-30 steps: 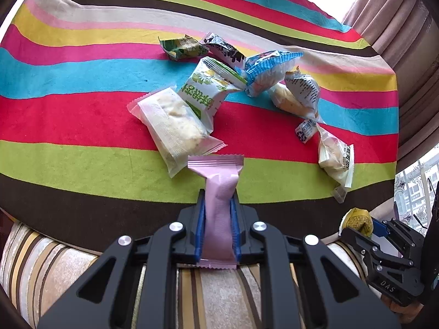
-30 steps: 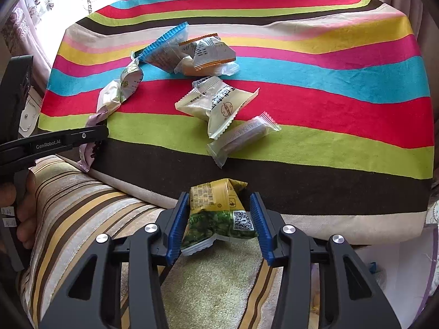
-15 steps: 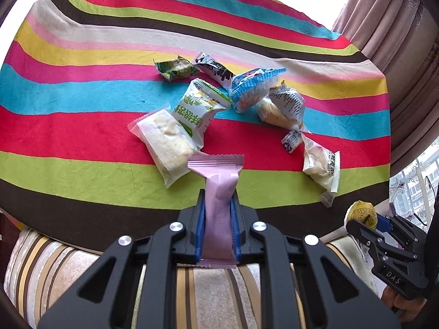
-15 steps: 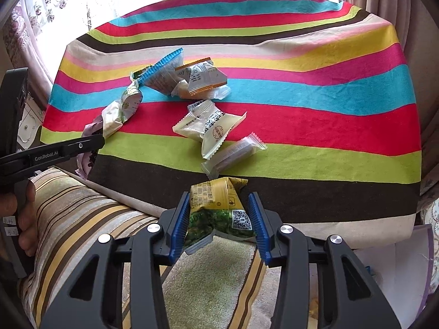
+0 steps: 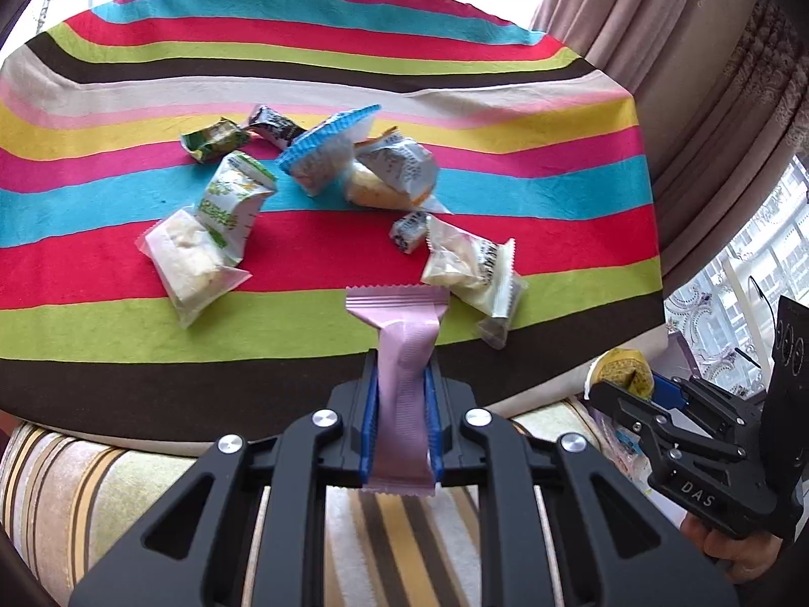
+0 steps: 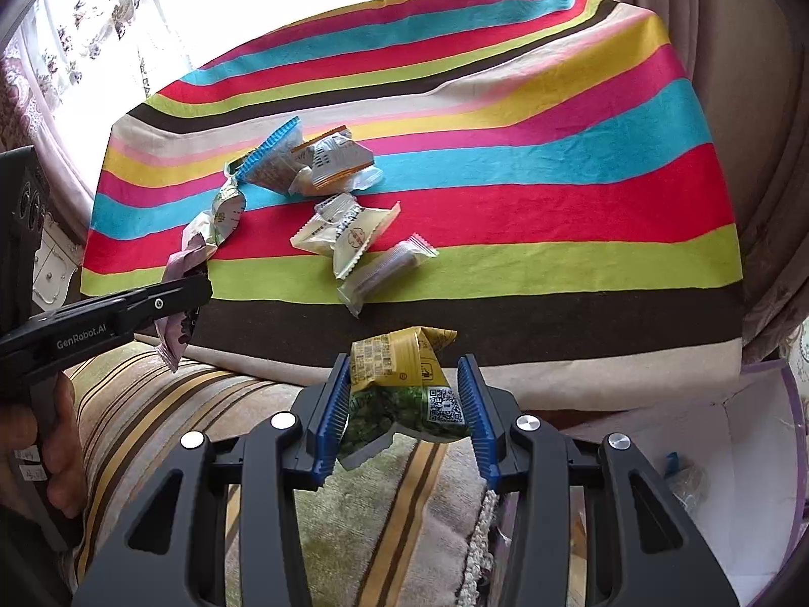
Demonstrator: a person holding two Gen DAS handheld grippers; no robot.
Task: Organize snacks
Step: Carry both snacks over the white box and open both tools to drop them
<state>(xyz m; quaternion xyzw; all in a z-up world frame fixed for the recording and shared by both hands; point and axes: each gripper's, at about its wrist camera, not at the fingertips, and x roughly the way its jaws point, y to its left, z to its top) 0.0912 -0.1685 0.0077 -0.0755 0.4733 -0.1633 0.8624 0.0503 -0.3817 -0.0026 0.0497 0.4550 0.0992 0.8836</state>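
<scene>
My left gripper (image 5: 402, 394) is shut on a pink ribbed snack bar (image 5: 404, 354) that stands up between the blue pads, held above the striped sofa edge. My right gripper (image 6: 407, 404) is shut on a yellow and green snack packet (image 6: 399, 379). Each gripper shows in the other's view: the right one (image 5: 627, 384) with its yellow packet, the left one (image 6: 197, 293) with the pink wrapper hanging. Several snack packets (image 5: 313, 182) lie in a loose pile on the striped cloth (image 5: 531, 192), well beyond both grippers.
A clear-wrapped wafer (image 6: 384, 268) lies near the cloth's front edge. A striped sofa cushion (image 6: 202, 404) lies under both grippers. An open white and purple box (image 6: 708, 435) sits at the lower right, curtains (image 5: 708, 50) hang on the right. A hand (image 6: 55, 445) grips the left handle.
Both grippers have pulled back and risen from the table with their snacks still held. The snack pile now looks smaller and farther off, and the box has come into the right wrist view.
</scene>
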